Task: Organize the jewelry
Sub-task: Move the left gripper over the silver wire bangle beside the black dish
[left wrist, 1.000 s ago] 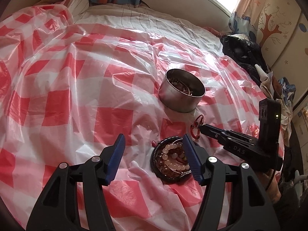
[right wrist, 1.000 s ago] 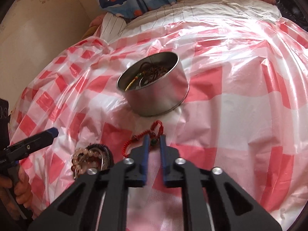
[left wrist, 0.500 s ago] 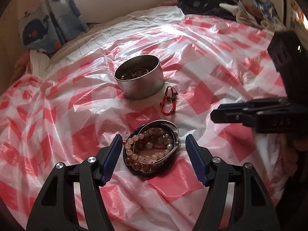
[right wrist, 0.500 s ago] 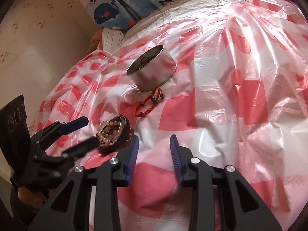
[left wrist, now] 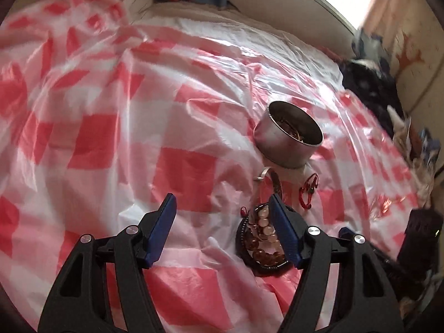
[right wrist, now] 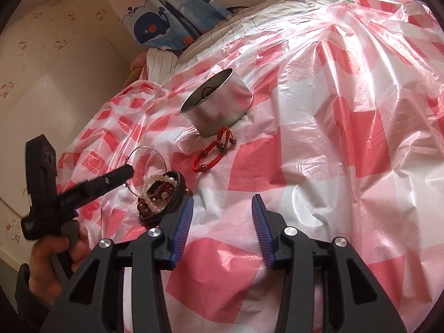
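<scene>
Backed away from the red cord bracelet (right wrist: 213,149) with the right gripper (right wrist: 220,213), which a second ago was pinched shut right over it. Jaws just opened, now released and empty, with only the checked plastic sheet (right wrist: 319,166) between them. Left that bracelet on the sheet, so probably not yet done with it.

Nearest, at ten o'clock of the right gripper and just beside its left finger: the pile of bead bracelets (right wrist: 161,194). Swung the left gripper (left wrist: 222,198) sideways, so the pile now sits at four o'clock behind its right finger, not between the fingers as half a second ago. Spread wide, gripping nothing.

Tipped up off the pile since then: a thin silver bangle (right wrist: 144,161), now standing on edge against the left finger's tip. Cannot tell whether hooked or merely leaning.

Further out, at twelve o'clock of the right gripper: the red cord bracelet, touching the foot of the metal tin (right wrist: 219,105). Already some jewelry inside the tin. Likely next: re-centre on the pile or lift the bangle across.
</scene>
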`<state>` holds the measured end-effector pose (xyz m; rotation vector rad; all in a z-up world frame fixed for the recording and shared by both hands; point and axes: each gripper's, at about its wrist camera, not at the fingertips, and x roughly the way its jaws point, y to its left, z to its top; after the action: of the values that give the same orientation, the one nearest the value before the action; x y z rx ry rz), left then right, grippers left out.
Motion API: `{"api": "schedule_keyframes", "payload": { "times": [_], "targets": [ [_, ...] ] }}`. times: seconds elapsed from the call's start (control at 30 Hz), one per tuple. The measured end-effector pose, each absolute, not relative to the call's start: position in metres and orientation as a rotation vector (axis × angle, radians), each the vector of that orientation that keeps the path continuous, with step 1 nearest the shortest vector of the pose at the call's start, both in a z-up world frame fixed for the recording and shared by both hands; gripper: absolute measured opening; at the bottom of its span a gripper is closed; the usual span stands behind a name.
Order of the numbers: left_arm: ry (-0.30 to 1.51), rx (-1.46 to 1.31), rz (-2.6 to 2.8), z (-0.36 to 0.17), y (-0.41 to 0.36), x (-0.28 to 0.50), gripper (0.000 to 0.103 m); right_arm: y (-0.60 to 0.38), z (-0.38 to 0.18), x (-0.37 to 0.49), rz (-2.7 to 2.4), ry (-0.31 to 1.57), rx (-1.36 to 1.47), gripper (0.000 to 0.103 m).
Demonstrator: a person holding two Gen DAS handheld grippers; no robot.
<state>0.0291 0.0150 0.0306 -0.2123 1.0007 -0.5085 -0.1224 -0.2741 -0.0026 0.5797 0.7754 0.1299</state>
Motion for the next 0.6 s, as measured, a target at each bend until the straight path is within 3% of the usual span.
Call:
{"api": "schedule_keyframes", "payload": {
  "times": [0.13,0.6],
  "targets": [
    [1.023,-0.365,-0.547,0.023,0.032,0.032,0.066,-0.268,-0.003,-0.121,0.127,0.774,0.544,0.05],
    [1.05,-0.45,-0.605,0.016,0.016,0.036,0.066,-0.25,-0.004,-0.118,0.122,0.761,0.442,0.068]
  ]
}}
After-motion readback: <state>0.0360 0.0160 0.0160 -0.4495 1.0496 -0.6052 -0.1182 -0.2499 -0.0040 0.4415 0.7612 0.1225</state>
